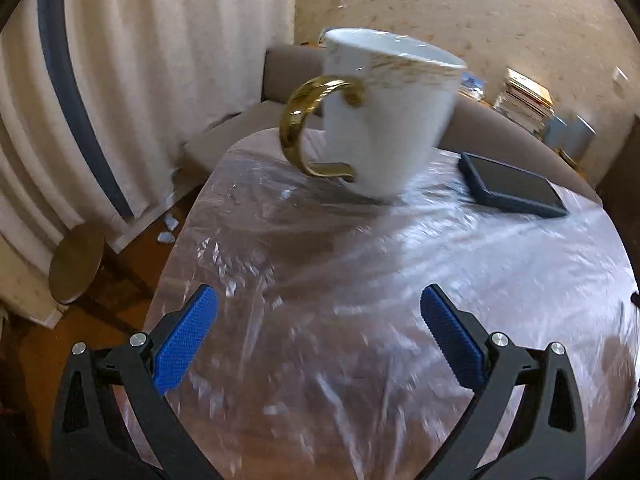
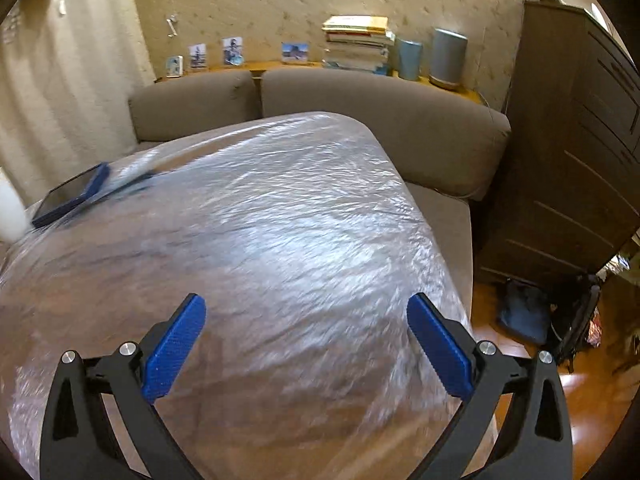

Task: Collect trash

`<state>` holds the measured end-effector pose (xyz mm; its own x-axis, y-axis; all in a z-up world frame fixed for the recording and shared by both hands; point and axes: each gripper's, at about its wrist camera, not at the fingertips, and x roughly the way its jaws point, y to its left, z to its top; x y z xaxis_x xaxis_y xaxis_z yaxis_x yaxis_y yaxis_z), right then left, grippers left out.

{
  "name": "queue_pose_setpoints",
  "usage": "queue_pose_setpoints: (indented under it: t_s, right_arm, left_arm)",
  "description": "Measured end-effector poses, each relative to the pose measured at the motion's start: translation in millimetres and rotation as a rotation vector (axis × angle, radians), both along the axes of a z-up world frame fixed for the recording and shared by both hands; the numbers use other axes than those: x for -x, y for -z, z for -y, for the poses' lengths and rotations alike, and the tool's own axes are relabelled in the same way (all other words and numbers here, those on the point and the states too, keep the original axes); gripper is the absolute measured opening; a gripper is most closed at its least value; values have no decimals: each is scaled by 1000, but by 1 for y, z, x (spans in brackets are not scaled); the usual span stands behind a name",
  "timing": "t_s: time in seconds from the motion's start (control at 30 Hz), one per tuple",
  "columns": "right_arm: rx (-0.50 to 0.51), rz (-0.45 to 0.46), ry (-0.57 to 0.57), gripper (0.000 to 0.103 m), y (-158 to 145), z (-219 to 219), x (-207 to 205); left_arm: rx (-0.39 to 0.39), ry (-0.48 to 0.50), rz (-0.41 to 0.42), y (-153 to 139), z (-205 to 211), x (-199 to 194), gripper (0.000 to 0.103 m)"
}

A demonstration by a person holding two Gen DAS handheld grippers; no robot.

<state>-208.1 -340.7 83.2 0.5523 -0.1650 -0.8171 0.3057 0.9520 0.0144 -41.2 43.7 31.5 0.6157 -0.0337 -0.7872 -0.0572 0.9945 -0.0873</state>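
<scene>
While both jaws gape empty, plastic-wrapped table (image 2: 280, 208) holds mug (image 1: 384, 120), tablet (image 1: 512, 184); sofa (image 2: 380, 120) behind.

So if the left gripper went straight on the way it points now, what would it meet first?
Most likely the plastic-covered table. The left gripper is open, empty and angled down at bare film. The white mug stands farther along, though depth is hard to judge.
</scene>
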Motion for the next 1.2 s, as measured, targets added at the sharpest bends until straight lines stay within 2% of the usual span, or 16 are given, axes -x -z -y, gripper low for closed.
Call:
queue_pose_setpoints:
  t_s: [0.1,0.23,0.33,1.2]
  right_arm:
    - [30,-16,0,99,4,6,-6]
    - [14,-16,15,99,6,12,-9]
    - [52,-42,15,99,5,6,-9]
    - [53,-43,27,99,6,5,-12]
  left_arm:
    - [14,-17,-21,5,-4,-11,102]
    - [-34,-17,-38,15,-4,-22,102]
    - [-65,-13,-53,18,0,-24,102]
    - [-66,-23,-57,17,2,-31,102]
